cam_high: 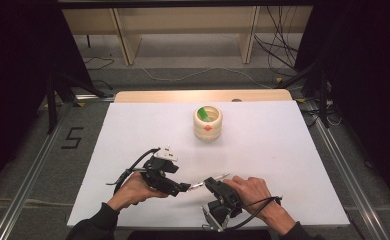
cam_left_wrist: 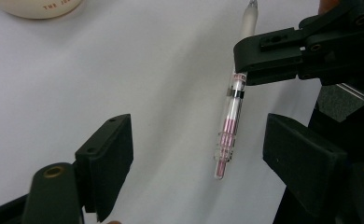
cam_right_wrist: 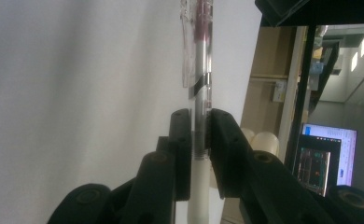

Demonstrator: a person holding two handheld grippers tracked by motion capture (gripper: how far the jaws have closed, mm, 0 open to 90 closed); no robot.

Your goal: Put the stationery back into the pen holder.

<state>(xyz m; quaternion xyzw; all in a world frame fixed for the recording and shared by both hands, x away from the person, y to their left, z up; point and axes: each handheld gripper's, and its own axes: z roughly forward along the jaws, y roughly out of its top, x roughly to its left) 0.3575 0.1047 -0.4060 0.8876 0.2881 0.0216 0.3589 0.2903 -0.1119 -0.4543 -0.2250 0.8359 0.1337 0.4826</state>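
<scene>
A pen (cam_high: 197, 185) with a clear barrel, pink ink and a pale grip hangs level just above the white table top, near the front. My right gripper (cam_high: 209, 182) is shut on it near the middle of the barrel; in the right gripper view the jaws of the right gripper (cam_right_wrist: 201, 135) pinch the pen (cam_right_wrist: 201, 70) just past its pale grip. My left gripper (cam_high: 183, 188) faces it from the left. In the left gripper view the left gripper (cam_left_wrist: 199, 135) stands open, and the pen (cam_left_wrist: 229, 130) points its clear end between the jaws, touching neither pad.
A cream round holder (cam_high: 207, 131) with a green piece inside stands at the middle of the white table top (cam_high: 283, 150), well beyond both hands. Wooden shelving and floor cables lie behind the table. A lit monitor (cam_right_wrist: 327, 158) is off to the side.
</scene>
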